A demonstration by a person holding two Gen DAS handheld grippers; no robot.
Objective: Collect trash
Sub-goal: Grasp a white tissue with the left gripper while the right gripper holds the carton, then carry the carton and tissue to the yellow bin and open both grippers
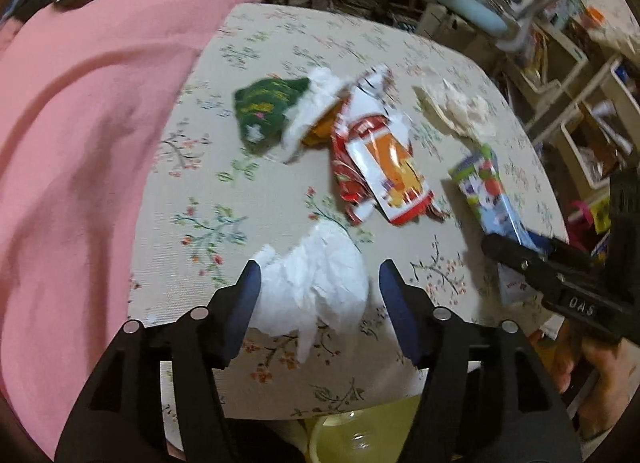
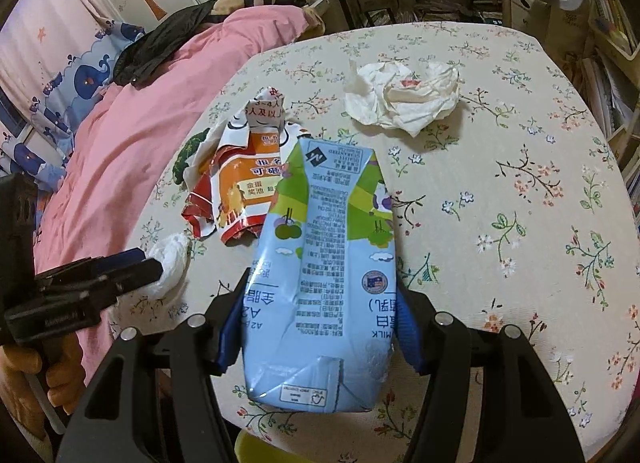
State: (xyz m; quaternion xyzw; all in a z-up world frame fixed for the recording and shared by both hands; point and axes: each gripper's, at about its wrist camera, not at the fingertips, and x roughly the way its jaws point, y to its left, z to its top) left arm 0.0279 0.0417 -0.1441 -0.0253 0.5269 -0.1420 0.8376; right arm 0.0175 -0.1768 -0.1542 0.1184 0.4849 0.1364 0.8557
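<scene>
Our right hand-held gripper point(image 2: 316, 327) is clamped on the flattened milk carton point(image 2: 324, 263) above the floral surface point(image 2: 500, 203), while our left hand-held gripper point(image 1: 316, 291), jaws apart, straddles a crumpled white tissue point(image 1: 316, 283) near the torn red wrapper point(image 1: 384, 167).

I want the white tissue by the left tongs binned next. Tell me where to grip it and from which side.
Grip the crumpled white tissue across its bulky middle, coming down from above with the open left tongs straddling it. It lies loose on the floral tablecloth, a puffy wad that should compress; its thin trailing tail would likely slip.
</scene>
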